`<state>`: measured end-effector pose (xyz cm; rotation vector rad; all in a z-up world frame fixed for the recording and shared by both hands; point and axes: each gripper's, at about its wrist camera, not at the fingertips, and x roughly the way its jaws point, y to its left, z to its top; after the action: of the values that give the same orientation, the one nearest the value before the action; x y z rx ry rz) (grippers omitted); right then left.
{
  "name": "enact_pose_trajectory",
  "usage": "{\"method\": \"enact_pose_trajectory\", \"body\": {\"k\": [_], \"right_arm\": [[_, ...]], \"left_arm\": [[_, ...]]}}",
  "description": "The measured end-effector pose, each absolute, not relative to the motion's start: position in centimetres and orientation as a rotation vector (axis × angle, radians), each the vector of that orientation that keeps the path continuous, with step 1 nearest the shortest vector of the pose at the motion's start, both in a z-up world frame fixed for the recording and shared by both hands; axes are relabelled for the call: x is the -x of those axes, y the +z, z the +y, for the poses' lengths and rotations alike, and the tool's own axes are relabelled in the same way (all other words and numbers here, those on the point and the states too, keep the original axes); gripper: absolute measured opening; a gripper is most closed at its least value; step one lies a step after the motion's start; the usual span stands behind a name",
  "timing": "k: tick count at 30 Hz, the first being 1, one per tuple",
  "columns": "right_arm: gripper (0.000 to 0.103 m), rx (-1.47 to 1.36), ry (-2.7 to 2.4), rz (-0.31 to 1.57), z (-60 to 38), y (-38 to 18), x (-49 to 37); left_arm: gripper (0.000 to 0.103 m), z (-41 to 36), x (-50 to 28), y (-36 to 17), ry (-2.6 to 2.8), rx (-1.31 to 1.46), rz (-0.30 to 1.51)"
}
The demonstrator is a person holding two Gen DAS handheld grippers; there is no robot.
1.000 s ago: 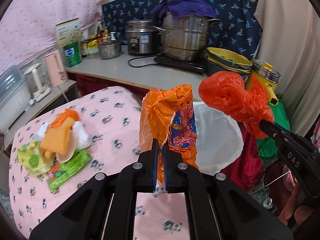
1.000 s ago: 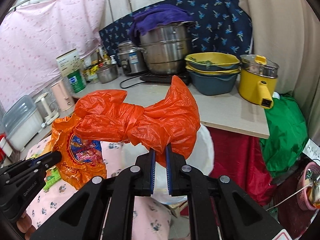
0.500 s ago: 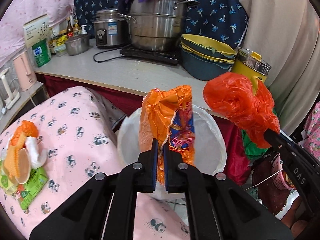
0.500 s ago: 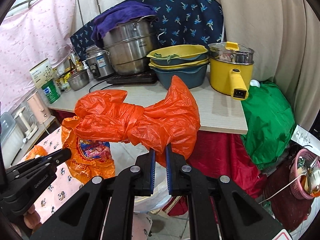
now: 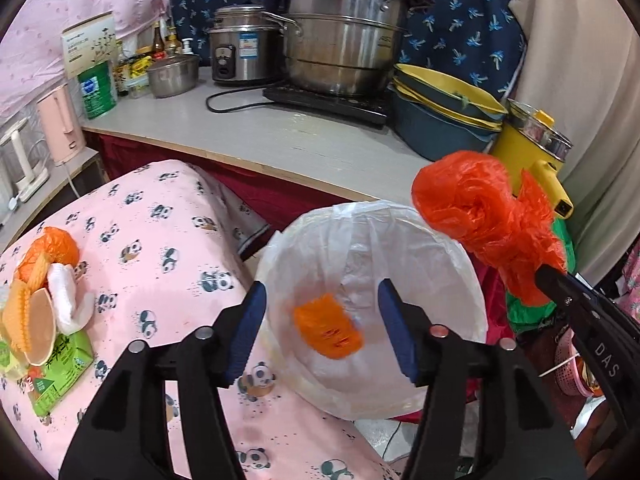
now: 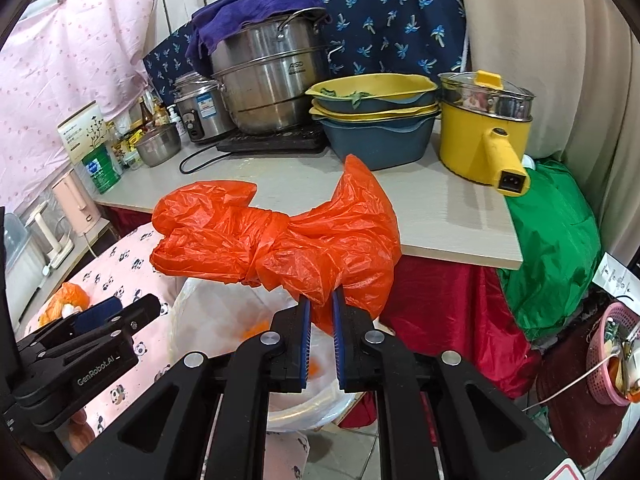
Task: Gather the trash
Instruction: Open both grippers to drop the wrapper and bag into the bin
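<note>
My left gripper is open and empty above a bin lined with a white bag. An orange snack wrapper is inside the bin, blurred. My right gripper is shut on a knotted orange plastic bag and holds it over the bin's rim; the same bag shows in the left wrist view at the bin's right edge. A pile of trash lies on the pink panda cloth at the left: an orange bag, a paper cup, a green wrapper.
A counter behind the bin holds steel pots, a rice cooker, stacked basins and a yellow electric pot. A green bag and a pink basket are at the right, near the floor.
My left gripper opened and let go of the orange snack wrapper, which dropped into the bin. My right gripper still holds the orange bag and has moved closer over the bin.
</note>
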<state>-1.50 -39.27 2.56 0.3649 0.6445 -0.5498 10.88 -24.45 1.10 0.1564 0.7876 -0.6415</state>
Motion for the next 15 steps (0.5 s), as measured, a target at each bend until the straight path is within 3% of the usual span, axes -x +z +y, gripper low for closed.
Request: {"method": "enact_pose_trajectory", "body": {"k": [5,8,15], "right_arm": [[0.016,-0.370,-0.508,0.651,-38.6,2.3,-0.2],[0.024,-0.363,-0.494,0.648,-38.2,2.4,-1.2],[0.039,-0.337,-0.472,0.619,-36.5,3.8,-1.5]], "left_arm": [[0.066,-22.7,-11.1,1.4,-0.592,-0.155,0.763],[0.072,-21.5,-11.4,1.5,-0.560,-0.142,0.754],[0.074,-18.6,-11.8,2.1,-0.496,-0.110,0.736]]}}
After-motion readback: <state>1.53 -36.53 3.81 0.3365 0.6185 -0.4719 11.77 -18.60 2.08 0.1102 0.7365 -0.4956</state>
